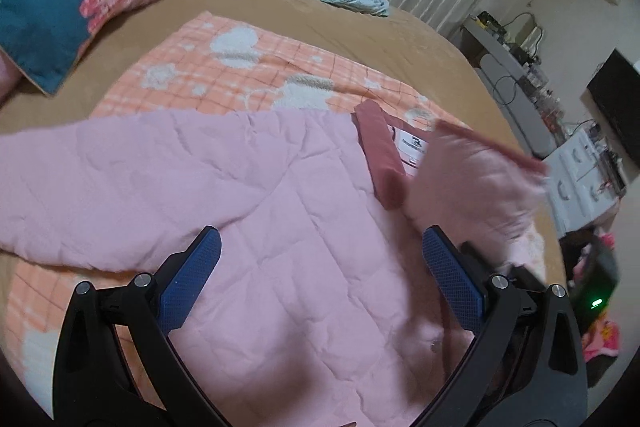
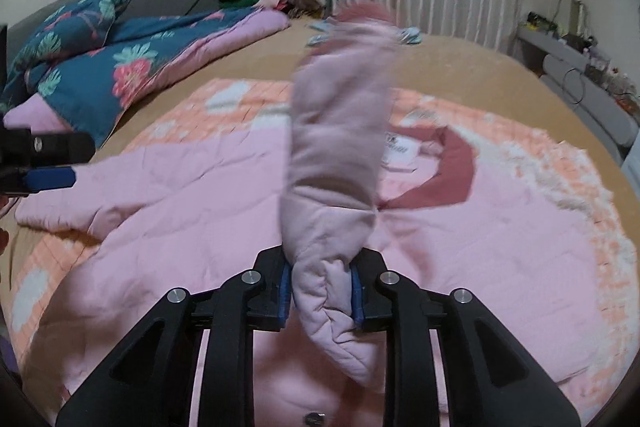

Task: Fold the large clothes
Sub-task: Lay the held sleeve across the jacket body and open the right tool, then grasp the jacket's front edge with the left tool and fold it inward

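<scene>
Item, pink quilted jacket: lies spread on an orange checked blanket on the bed, its left sleeve stretched flat to the left, dark pink collar at the far side. Left gripper: jaws wide apart, holding nothing, hovering over the jacket's near body; right gripper: jaws nearly closed on the bunched right sleeve, lifted above the chest. Step judged: folding the right sleeve inward across the body; next calls for laying it flat, then letting go.
</scene>
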{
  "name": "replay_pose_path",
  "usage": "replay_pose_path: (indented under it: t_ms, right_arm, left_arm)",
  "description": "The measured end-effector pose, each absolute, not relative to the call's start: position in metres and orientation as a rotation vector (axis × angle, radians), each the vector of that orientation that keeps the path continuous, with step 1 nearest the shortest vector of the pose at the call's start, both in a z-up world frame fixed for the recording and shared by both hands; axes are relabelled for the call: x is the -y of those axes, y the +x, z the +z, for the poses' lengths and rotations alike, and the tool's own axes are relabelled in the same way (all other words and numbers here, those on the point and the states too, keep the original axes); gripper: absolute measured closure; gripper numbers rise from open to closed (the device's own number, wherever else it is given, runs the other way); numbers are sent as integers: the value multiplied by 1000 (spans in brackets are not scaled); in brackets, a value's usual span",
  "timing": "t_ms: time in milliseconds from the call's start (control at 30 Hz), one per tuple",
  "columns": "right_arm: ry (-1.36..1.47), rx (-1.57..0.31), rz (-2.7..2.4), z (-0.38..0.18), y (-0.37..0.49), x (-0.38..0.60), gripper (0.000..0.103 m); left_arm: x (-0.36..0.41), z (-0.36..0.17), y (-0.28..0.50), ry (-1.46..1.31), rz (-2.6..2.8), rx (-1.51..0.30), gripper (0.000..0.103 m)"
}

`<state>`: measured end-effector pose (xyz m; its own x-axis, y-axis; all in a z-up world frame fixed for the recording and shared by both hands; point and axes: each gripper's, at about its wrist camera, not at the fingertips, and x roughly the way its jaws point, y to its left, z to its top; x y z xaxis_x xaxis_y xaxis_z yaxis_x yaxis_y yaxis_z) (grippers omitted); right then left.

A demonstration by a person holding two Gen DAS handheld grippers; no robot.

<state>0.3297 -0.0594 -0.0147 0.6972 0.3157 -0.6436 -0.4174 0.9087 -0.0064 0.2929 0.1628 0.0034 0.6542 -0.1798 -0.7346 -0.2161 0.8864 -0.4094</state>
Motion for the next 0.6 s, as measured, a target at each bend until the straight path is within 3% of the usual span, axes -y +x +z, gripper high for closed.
replay_pose_path:
  t_ms: [133,300,467,600]
  right_arm:
    - [-174,-729,451,-32,326,40,70]
    - [-231,-793,505,-54,315,17,42]
    - [-256,-809,531,-53,295,24,24]
    - [-203,-789,520,-39,275,61,21]
  left_arm:
    - [-165,-7,290,-594,-35,-864,8]
    - [-160,-22,290,-670,-82,-902,8]
    - [-147,-42,294,-696,-118,-968,8]
    - [-137,-63,296,-744,-146,-1017,9]
